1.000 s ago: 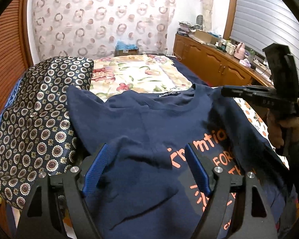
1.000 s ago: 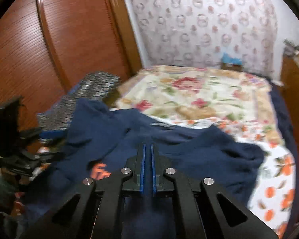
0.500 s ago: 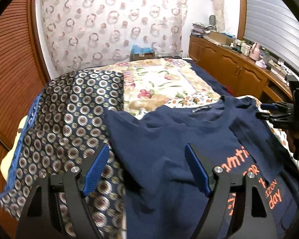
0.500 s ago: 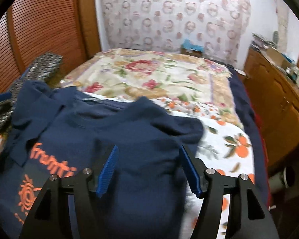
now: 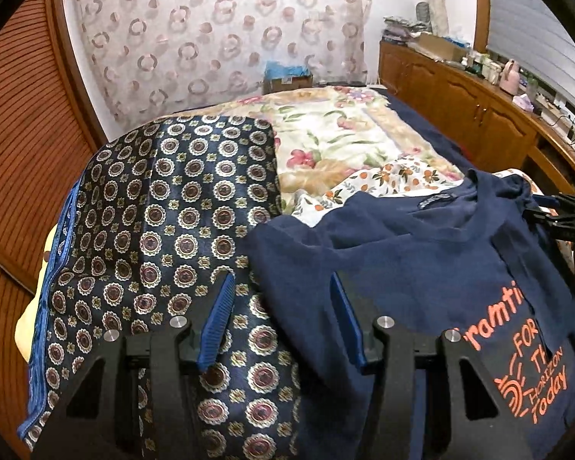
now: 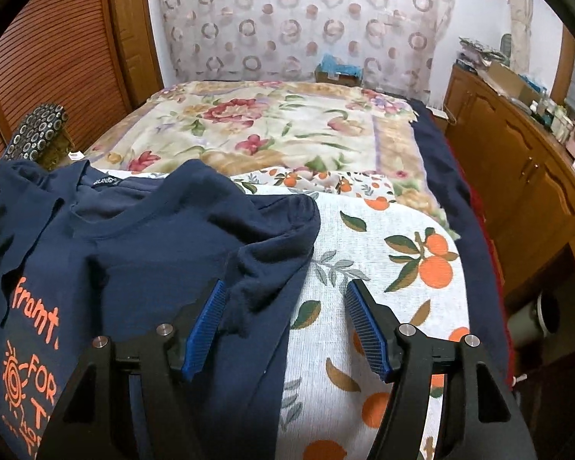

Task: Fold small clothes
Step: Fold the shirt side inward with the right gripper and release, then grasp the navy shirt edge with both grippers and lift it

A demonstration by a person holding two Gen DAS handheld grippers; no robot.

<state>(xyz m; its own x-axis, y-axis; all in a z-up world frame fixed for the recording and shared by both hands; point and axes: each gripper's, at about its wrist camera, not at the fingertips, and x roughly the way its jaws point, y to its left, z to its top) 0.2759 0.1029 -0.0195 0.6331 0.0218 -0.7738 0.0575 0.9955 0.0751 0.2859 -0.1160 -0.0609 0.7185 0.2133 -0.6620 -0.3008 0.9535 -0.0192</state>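
- Navy T-shirt [image 5: 421, 253] spread front-up on the bed, orange print showing, one sleeve edge overlapping the patterned dark cloth [image 5: 165, 207], the other sleeve [image 6: 272, 245] rumpled on the orange-print sheet [image 6: 383, 268].
- Left gripper [image 5: 283, 314] half open, jaws just been closing, astride the shirt's left edge, pads not pressing; nothing held.
- Best to pinch only the navy layer here, keeping the patterned cloth out of the bite.
- Right gripper [image 6: 287, 322] wide open, jaws having just opened, empty, over the bunched sleeve's edge.
- Smooth that sleeve flat first, then grip at matching height on both sides so the fold line runs straight.
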